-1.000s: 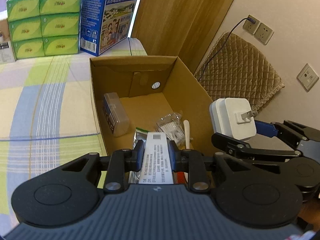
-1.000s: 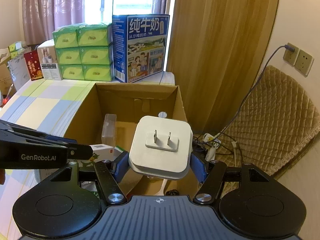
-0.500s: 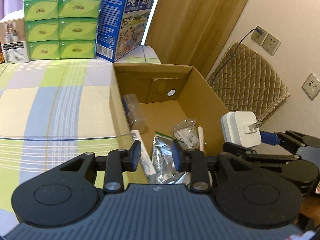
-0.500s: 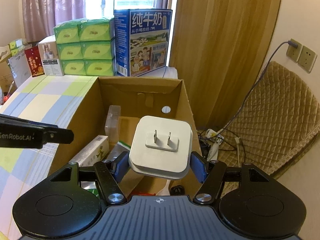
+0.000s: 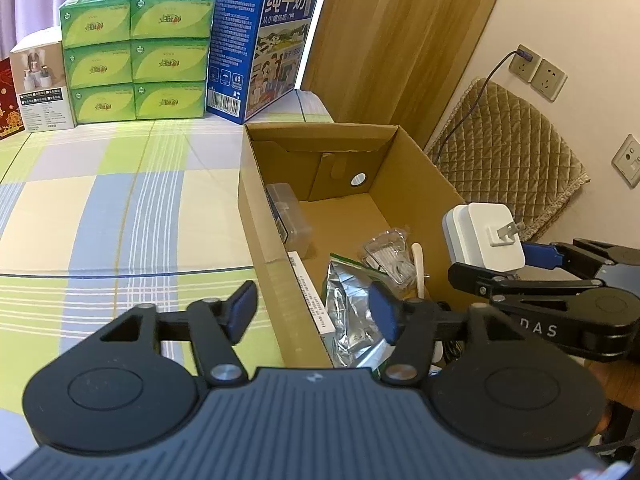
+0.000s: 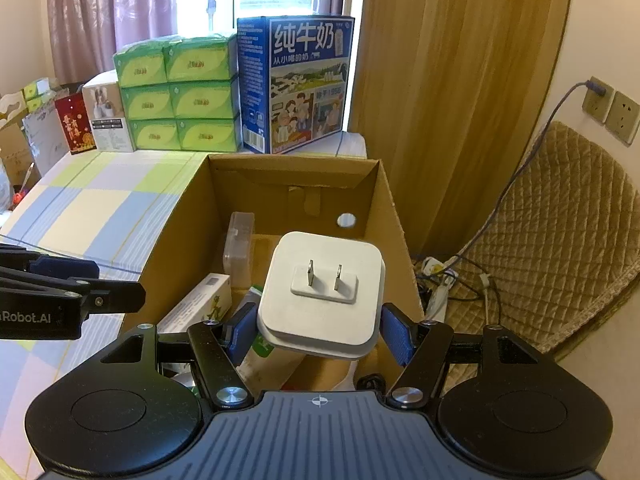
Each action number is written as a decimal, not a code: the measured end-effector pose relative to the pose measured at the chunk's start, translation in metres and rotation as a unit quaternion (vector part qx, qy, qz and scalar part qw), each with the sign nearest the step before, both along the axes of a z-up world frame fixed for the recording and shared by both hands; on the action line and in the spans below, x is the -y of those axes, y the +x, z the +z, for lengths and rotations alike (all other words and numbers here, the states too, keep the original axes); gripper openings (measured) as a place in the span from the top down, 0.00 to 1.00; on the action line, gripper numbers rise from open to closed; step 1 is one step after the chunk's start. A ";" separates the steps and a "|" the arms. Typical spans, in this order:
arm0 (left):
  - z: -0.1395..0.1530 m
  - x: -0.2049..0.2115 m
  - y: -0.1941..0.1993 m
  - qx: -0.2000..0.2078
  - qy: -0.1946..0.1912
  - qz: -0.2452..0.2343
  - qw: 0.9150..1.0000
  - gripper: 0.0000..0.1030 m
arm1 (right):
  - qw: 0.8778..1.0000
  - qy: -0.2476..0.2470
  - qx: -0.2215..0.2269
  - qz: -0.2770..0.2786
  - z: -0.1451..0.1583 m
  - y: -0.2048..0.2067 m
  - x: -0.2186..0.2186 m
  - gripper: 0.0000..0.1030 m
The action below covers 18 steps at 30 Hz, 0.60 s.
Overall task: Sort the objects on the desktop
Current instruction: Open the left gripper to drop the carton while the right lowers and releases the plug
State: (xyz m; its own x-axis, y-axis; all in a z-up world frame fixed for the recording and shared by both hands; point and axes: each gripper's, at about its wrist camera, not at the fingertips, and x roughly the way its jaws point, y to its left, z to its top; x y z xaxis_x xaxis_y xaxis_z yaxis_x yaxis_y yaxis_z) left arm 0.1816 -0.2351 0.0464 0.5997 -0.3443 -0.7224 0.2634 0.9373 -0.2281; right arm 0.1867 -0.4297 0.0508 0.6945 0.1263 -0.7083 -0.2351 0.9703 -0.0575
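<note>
Left gripper [image 5: 312, 312] now spread empty; its white printed carton [image 6: 200, 304] lies released in brown cardboard box [image 5: 276, 280]. Right gripper [image 6: 320, 330] clamps white square plug adapter [image 6: 322, 292], likely next in.

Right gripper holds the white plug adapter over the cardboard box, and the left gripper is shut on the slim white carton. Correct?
Not quite. The left gripper is open and empty in the left wrist view; the slim carton lies inside the box. The right gripper does hold the adapter.

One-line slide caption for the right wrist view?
Right gripper holds a white plug adapter over the open cardboard box.
</note>
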 end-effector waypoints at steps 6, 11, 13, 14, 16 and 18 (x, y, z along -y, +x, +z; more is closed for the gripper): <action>0.000 -0.001 0.000 0.006 0.005 0.000 1.000 0.24 | 1.000 -0.001 -0.002 0.001 -0.002 0.002 -0.001 0.39; -0.002 -0.004 0.000 0.019 0.020 0.000 1.000 0.12 | 1.000 -0.004 -0.003 0.002 -0.004 0.008 -0.004 0.39; -0.003 -0.005 0.000 0.021 0.022 0.002 1.000 0.09 | 1.000 -0.005 -0.004 0.003 -0.004 0.010 -0.005 0.39; -0.004 -0.006 0.001 0.022 0.025 0.004 0.999 0.08 | 1.000 -0.006 -0.005 0.003 -0.005 0.012 -0.005 0.39; -0.005 -0.007 0.001 0.024 0.027 0.005 0.999 0.07 | 1.000 -0.006 -0.007 0.005 -0.007 0.015 -0.007 0.39; -0.007 -0.009 0.002 0.025 0.030 0.008 0.999 0.05 | 1.000 -0.006 -0.009 0.006 -0.008 0.019 -0.009 0.39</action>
